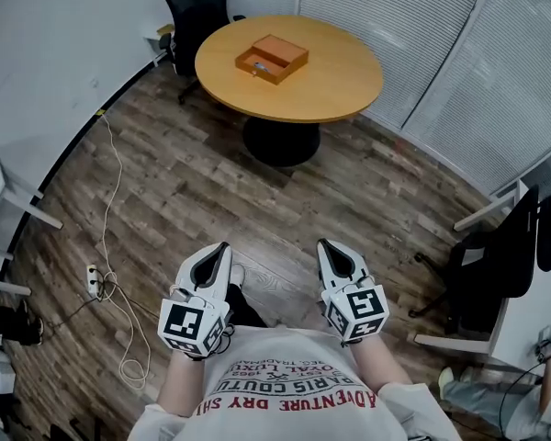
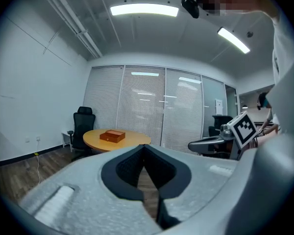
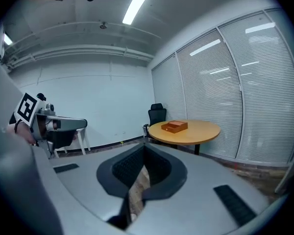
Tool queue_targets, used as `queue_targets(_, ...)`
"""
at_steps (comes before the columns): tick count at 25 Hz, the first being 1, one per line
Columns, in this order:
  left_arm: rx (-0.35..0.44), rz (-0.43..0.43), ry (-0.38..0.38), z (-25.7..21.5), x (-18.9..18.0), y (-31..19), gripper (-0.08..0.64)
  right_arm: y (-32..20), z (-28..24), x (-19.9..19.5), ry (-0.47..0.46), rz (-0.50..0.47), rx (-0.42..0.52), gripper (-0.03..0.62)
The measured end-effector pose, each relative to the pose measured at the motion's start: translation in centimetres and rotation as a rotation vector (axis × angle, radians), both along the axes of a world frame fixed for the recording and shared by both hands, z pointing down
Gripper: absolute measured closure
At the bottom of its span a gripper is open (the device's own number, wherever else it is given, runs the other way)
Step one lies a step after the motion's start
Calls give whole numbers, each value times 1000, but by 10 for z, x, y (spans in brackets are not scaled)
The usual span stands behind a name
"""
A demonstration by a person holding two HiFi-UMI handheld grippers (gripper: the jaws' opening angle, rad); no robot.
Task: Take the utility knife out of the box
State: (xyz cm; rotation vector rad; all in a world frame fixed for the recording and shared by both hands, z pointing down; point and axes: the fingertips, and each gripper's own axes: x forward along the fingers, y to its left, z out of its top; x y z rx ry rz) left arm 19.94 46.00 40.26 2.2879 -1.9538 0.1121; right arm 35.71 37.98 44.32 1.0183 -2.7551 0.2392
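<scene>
An orange-brown box (image 1: pixel 271 59) lies on the round wooden table (image 1: pixel 335 76) across the room. It also shows small in the left gripper view as the box (image 2: pixel 112 136) and in the right gripper view as the box (image 3: pixel 175 127). It is too far away to make out a utility knife in it. Both grippers are held close to the person's body over the floor, far from the table. My left gripper (image 1: pixel 223 248) has its jaws together with nothing between them, as does my right gripper (image 1: pixel 325 245). The closed tips show in each gripper's own view, left gripper (image 2: pixel 144 147) and right gripper (image 3: pixel 144 147).
A black office chair (image 1: pixel 198 4) stands behind the table. A white cable (image 1: pixel 111 211) runs over the wood floor to a power strip (image 1: pixel 93 279) at the left. A dark chair (image 1: pixel 492 266) stands at the right, and blinds (image 1: pixel 468 53) line the far wall.
</scene>
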Motion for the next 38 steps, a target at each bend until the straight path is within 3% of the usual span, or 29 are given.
queue_targets(10,2,7,31,-9,-93,-84,565,-78,-3,-87,36,20,-28,584)
queue_targets(22,43,46,2,-38,-251,-180,566,-161,-28,-232,26,74,-2,584)
queue_targets(30,5,76,21,-23,-288,-224,566,-201,-11,-273,50,85,-45,584)
queue_targets(38,-17,29,19,-8,-316,-292,565,-277,9,-298,40,59,-80,584)
